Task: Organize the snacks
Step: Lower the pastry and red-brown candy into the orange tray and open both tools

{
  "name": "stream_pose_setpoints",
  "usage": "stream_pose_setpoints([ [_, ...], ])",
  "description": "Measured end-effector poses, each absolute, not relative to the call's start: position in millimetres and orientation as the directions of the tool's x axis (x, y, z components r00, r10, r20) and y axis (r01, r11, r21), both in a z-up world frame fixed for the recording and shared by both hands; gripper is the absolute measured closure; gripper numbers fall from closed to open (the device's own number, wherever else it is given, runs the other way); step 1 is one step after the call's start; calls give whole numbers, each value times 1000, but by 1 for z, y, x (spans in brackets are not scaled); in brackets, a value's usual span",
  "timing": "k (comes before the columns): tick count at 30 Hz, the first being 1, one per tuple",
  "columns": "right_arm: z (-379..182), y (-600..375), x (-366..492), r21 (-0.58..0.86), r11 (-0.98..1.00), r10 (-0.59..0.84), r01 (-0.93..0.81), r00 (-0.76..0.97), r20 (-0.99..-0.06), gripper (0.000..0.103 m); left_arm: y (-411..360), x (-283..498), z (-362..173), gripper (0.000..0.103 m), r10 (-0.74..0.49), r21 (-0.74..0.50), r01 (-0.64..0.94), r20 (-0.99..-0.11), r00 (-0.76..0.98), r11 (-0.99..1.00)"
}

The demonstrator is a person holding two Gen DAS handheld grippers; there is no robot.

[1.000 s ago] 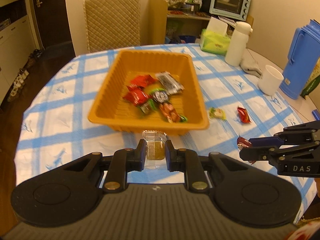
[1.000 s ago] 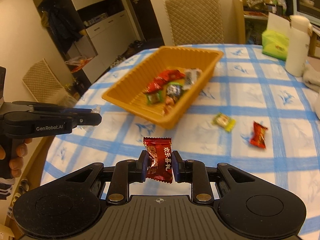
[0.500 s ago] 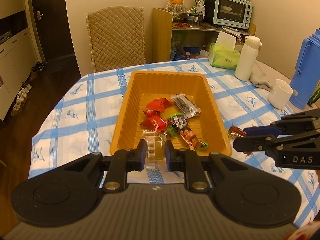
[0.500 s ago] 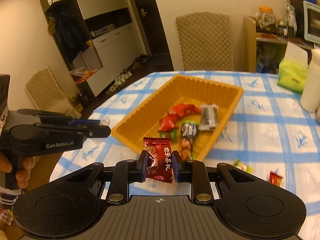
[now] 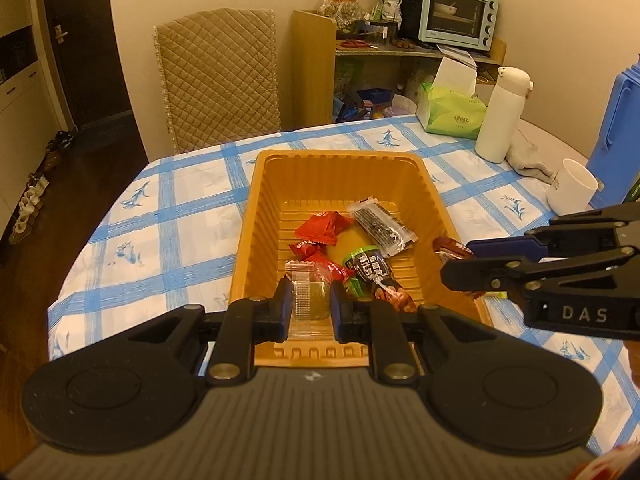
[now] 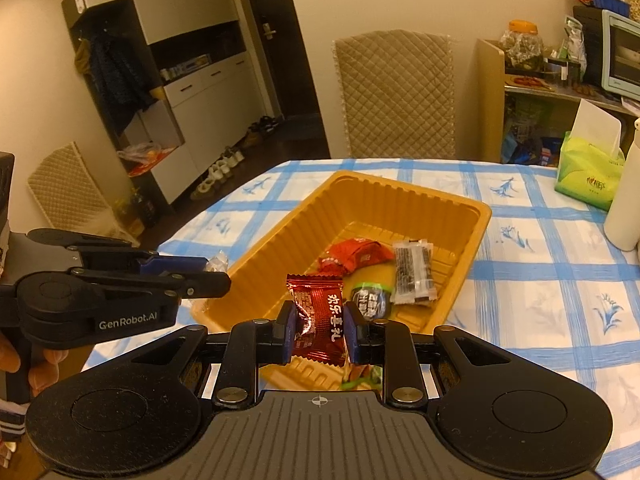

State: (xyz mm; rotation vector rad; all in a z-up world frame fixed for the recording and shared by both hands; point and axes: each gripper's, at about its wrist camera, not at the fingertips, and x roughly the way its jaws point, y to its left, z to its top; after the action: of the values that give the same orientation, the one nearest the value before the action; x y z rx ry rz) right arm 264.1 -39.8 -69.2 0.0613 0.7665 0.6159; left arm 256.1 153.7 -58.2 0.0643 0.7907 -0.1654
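Observation:
An orange tray stands on the blue-checked table and holds several wrapped snacks, among them red packets and a black-and-clear bar. My left gripper is shut on a clear packet with a yellow-brown sweet, held above the tray's near end. My right gripper is shut on a dark red candy packet, held over the tray's near right rim; it shows from the side in the left wrist view. The left gripper shows at the left of the right wrist view.
A white flask, a green tissue box, a grey cloth, a white cup and a blue jug stand at the far right. A quilted chair is behind the table. A shelf holds a toaster oven.
Both grippers have moved forward with their packets, from in front of the tray to above its near end. The loose candies on the table have dropped out of view.

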Motion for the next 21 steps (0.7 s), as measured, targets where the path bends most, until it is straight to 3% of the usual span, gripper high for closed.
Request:
stream_pose_setpoints([
  [21, -91, -27, 294, 277, 859, 492, -430, 545, -679, 77, 160, 303, -98, 85, -130, -11, 191, -772, 623, 982],
])
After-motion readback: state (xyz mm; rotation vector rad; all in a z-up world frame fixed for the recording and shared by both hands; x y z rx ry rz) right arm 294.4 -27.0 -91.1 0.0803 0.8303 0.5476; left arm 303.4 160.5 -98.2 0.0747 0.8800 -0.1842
